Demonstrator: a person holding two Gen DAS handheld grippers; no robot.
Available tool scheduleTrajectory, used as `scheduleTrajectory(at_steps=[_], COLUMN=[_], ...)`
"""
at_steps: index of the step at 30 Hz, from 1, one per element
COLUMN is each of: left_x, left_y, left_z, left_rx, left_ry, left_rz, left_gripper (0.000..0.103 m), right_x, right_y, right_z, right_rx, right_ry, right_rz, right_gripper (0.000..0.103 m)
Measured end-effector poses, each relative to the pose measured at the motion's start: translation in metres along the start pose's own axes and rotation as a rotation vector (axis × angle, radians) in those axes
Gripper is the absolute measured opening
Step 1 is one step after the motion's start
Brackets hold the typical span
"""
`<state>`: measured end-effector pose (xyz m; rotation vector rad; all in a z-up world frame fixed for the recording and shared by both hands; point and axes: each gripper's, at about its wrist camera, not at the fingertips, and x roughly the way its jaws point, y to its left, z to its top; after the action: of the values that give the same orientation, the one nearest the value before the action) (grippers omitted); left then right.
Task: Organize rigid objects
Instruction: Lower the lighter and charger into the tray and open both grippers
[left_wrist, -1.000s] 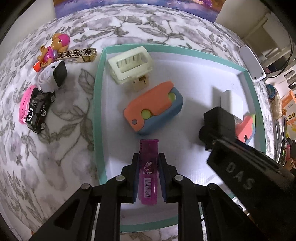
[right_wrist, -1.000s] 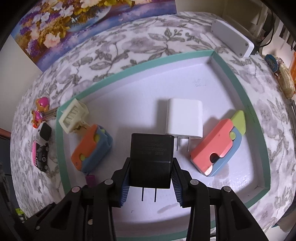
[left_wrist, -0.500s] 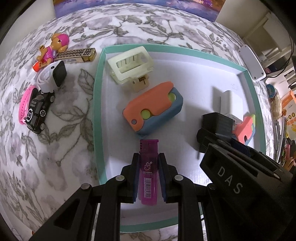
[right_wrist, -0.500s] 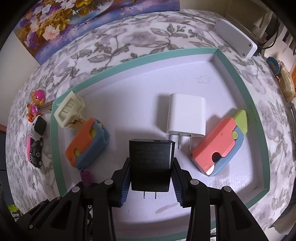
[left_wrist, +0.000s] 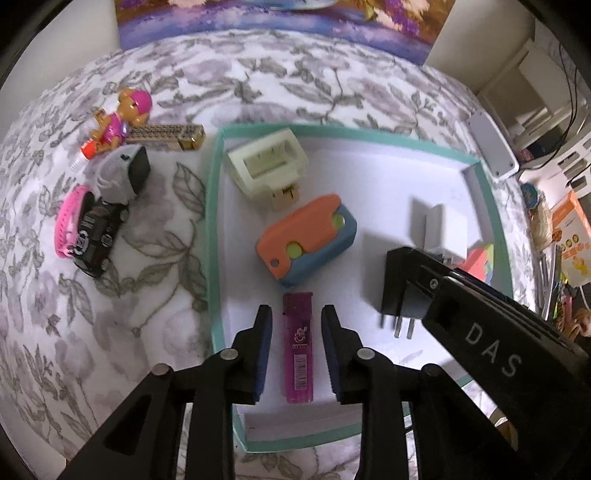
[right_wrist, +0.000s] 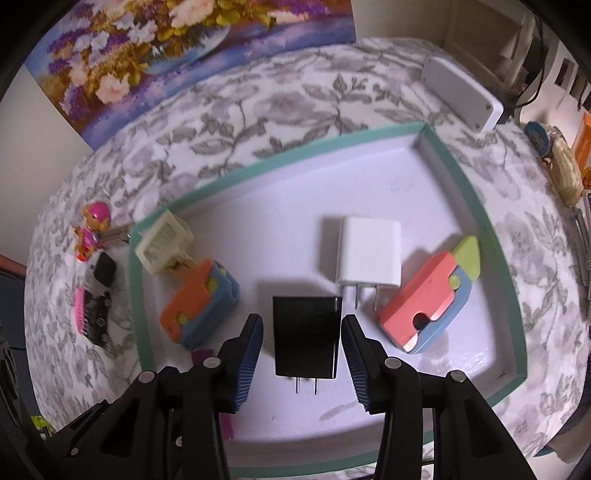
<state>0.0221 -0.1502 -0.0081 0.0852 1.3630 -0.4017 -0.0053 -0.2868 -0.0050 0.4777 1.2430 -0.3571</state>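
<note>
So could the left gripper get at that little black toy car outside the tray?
Probably yes: the left gripper is open, the black toy car lies uncovered on the cloth, though a pink band hugs its side.

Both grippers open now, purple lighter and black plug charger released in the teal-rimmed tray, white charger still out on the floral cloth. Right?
Not quite. The white plug charger lies inside the teal-rimmed tray, beside the black plug charger, as the right wrist view shows. The rest holds: the left gripper and right gripper are open, with the purple lighter and black charger lying free on the tray floor.
</note>
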Motion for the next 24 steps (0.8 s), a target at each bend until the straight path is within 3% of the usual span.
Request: scheduleTrajectory(at_steps=[7, 11, 19, 21, 24], left_x=[-0.012, -0.018, -0.023, -0.023, -0.021], left_y=[0.031, 0.051, 0.085, 0.09, 0.093], left_z=[0.004, 0.006, 0.003, 0.002, 0.003], left_rx=[-0.095, -0.17, -0.294, -0.309, -0.318], left_ry=[-0.039, -0.065, -0.073, -0.07, -0.068], left_rz=[0.008, 0.04, 0.069, 0.078, 0.089], left_gripper=[0.039, 0.05, 0.061, 0.061, 0.062], right_x=[-0.007, -0.007, -0.006, -0.005, -0.003], right_y=[-0.006, -0.007, 0.003, 0.004, 0.003], right_z=[0.0, -0.001, -0.001, -0.001, -0.002], right_rx=[0.032, 0.033, -0.009, -0.007, -0.006], right_ry=[-0.017, -0.021, -0.028, -0.028, -0.022], right_rz=[0.008, 0.003, -0.02, -0.038, -0.048], right_gripper=[0.048, 0.049, 0.064, 0.073, 0.077])
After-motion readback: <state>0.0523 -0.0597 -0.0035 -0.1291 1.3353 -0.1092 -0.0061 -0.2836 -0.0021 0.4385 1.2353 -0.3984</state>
